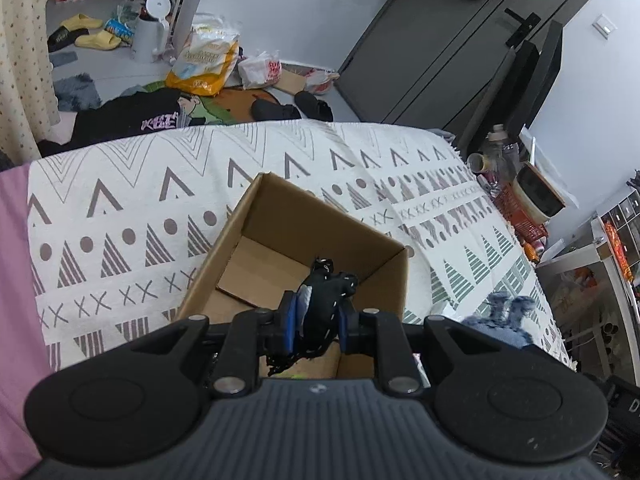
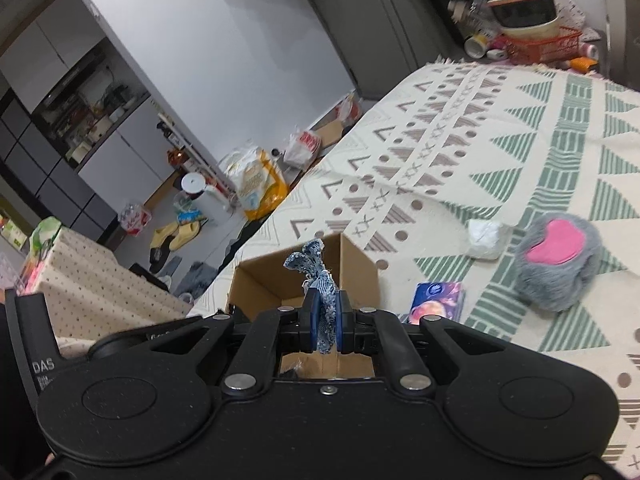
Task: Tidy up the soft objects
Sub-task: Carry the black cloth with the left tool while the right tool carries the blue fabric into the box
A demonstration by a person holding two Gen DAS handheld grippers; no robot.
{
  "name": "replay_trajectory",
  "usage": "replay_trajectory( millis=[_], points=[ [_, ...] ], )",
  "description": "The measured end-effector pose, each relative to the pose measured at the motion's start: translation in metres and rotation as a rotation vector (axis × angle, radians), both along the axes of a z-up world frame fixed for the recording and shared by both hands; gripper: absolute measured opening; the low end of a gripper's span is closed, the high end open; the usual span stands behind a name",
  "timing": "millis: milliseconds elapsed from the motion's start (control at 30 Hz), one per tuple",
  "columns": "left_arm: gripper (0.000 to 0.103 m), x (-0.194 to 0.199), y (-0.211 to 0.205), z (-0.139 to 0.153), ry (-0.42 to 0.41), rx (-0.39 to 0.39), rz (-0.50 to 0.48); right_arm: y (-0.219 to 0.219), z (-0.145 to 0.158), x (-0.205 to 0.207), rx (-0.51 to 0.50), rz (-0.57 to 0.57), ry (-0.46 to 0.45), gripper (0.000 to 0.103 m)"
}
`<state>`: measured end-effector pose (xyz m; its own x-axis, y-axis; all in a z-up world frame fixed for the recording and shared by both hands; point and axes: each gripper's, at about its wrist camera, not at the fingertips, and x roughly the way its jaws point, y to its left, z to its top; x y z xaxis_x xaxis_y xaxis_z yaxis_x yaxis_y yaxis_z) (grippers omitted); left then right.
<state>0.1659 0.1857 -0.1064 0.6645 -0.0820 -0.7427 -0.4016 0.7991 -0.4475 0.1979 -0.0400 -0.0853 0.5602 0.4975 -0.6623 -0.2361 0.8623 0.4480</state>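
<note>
black cloth (image 1: 326, 300) sat pinched in the left hand-held gripper (image 1: 318, 326) over the box (image 1: 280, 216) at frame centre; the right hand-held gripper (image 2: 328, 322) pinched blue cloth (image 2: 318, 276). either piece might snag on a pad when released and miss the box.

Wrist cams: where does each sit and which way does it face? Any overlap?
Left wrist: on the left gripper, looking along its fingers down into the cardboard box on the patterned blanket; shows the gripper shut on a black fabric item.
Right wrist: on the right gripper, facing across the same cardboard box and blanket toward the cluttered floor; shows it shut on a blue fuzzy cloth.
Shared: box, blanket, and the yellow bag on the floor.
</note>
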Motion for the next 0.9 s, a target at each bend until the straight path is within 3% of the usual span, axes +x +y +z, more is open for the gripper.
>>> replay_trajectory(
  millis=[367,533,800,900],
  points=[
    [0.026,0.008,0.008,-0.009,0.007,0.010,0.026,0.024,-0.017,0.006,-0.002,0.059,0.035,0.008],
    [0.045,0.009,0.009,-0.007,-0.005,0.002,0.027,0.029,-0.021,0.008,0.026,0.071,0.043,0.009],
    [0.047,0.008,0.007,-0.004,-0.001,0.032,0.036,0.018,-0.016,0.006,0.034,0.048,0.049,0.028],
    [0.050,0.007,0.003,-0.001,0.003,0.047,0.035,0.006,-0.008,0.005,0.013,0.024,0.046,0.040]
  ],
)
